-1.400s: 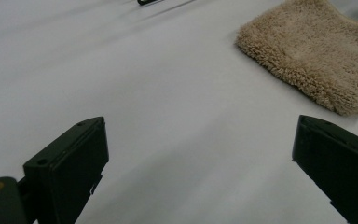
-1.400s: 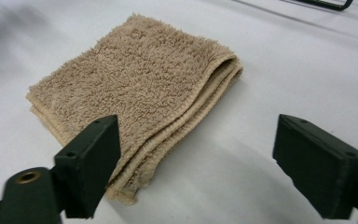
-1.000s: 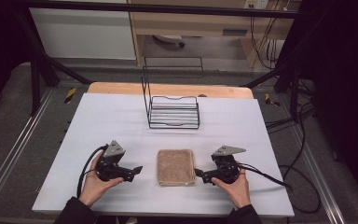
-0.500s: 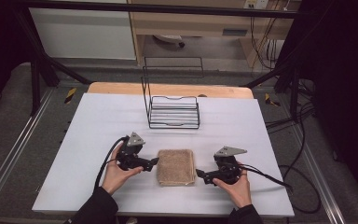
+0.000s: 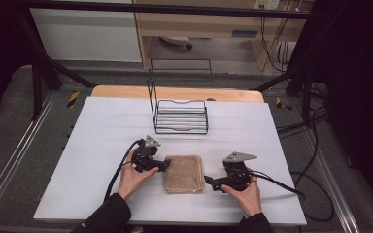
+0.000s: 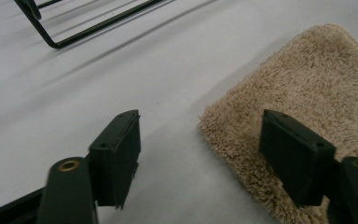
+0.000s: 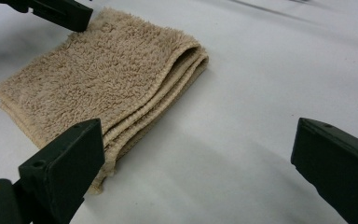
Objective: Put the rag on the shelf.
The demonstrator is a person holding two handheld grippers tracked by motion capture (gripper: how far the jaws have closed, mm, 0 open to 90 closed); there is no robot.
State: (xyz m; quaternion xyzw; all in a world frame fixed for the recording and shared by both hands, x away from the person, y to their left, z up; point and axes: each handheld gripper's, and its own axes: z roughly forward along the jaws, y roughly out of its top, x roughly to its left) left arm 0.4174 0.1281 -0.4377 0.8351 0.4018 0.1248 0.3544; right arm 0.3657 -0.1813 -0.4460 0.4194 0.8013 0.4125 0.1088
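Note:
A folded beige towel (image 5: 183, 173) lies flat on the white table (image 5: 102, 136), near its front edge. My left gripper (image 5: 167, 166) is at the towel's left edge. In the left gripper view the towel (image 6: 307, 79) has its near corner between the jaws of the left gripper (image 6: 200, 119): one jaw is above the pile, the other above bare table, and neither pad presses on it. Those jaws have just been closing. My right gripper (image 5: 208, 182) rests at the towel's right edge. In its own view the right gripper (image 7: 198, 128) stands wide open beside the towel's (image 7: 107, 70) layered edge.
A black wire rack (image 5: 180, 115) stands behind the towel toward the table's far side, and its base bars (image 6: 74, 37) appear in the left gripper view. A cable trails from each gripper. Bare white surface lies to the left and right.
The left hand has moved right, from well clear of the towel up to its left edge, and its jaws stand narrower. The right hand and the towel have not moved.

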